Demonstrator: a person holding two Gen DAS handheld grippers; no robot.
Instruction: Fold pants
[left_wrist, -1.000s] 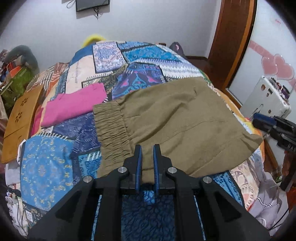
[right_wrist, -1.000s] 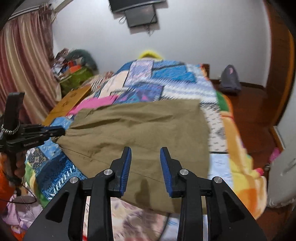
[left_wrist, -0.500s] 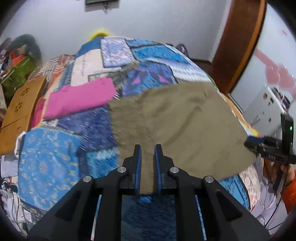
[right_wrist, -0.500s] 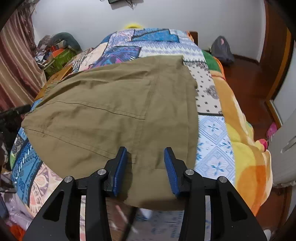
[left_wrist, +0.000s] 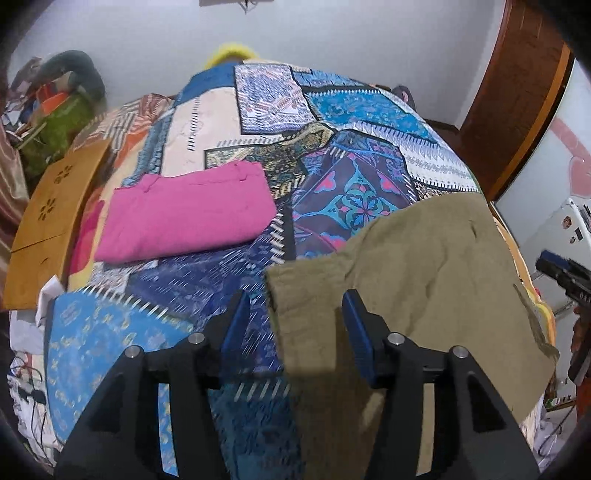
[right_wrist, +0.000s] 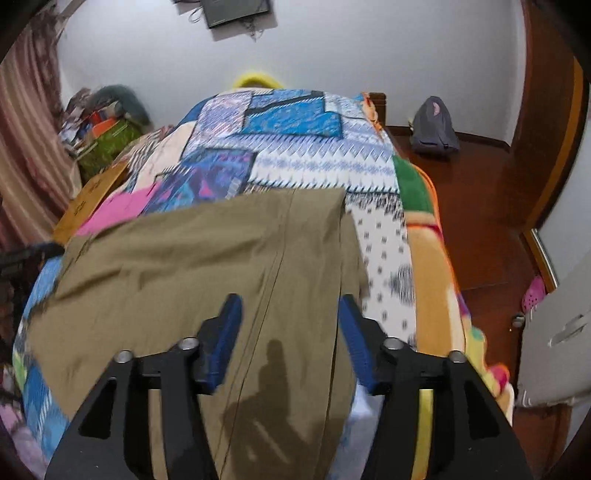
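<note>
Olive-brown pants (left_wrist: 413, 288) lie folded flat on the patchwork bedspread (left_wrist: 332, 110), toward the bed's near right side. My left gripper (left_wrist: 293, 328) is open and empty, just above the pants' left edge. In the right wrist view the pants (right_wrist: 207, 266) fill the foreground, a seam running toward me. My right gripper (right_wrist: 288, 332) is open and empty over their near right part. The right gripper also shows at the far right of the left wrist view (left_wrist: 565, 273).
A folded pink garment (left_wrist: 184, 214) lies on the bed to the left of the pants. A wooden board (left_wrist: 51, 214) leans at the bed's left side. A grey bag (right_wrist: 434, 127) sits on the wooden floor to the right. A white appliance (left_wrist: 561, 229) stands on the right.
My left gripper was shut on the pants' edge and has opened and let go. The waistband side has been folded over to the right. My right gripper stays open and has pulled back slightly.
</note>
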